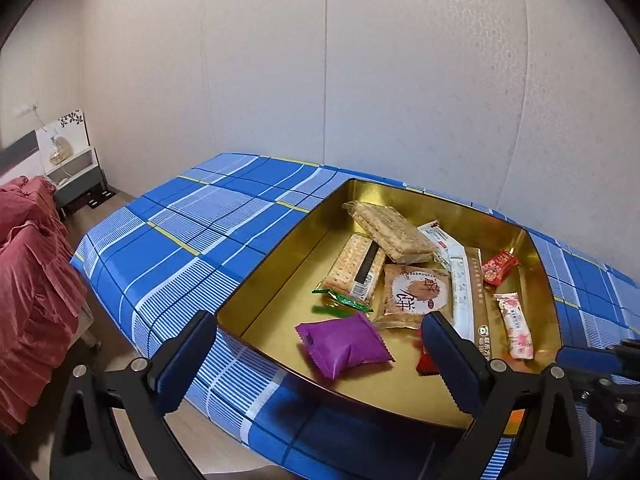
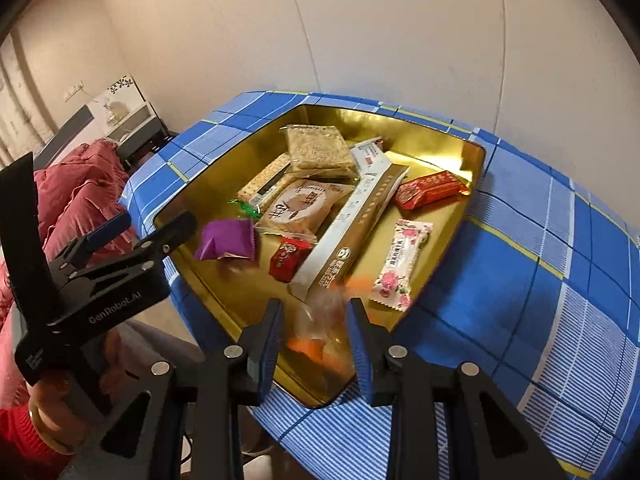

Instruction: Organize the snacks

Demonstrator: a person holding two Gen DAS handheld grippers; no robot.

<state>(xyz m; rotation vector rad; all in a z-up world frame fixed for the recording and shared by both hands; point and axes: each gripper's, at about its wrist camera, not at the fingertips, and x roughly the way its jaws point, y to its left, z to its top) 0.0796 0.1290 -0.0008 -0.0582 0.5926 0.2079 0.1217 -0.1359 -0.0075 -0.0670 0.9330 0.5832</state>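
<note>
My left gripper (image 1: 320,354) hangs with jaws wide over the purple packet (image 1: 344,345), lying free at the gold tray's (image 1: 280,264) seven o'clock corner on the checked desk (image 1: 180,232). My right gripper (image 2: 314,344) has narrow jaws flanking a blurred clear orange-filled packet (image 2: 320,320); whether they grip it, I cannot tell.

Pale wall (image 1: 360,80), red bedding (image 1: 32,264), small nightstand (image 1: 76,172).

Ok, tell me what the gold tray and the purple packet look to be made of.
Gold tray: probably metal or foil-lined card, glossy; its walls mirror the snacks and light.
Purple packet: thin plastic film, slightly shiny, puffed, with crimped zigzag end seams.
</note>
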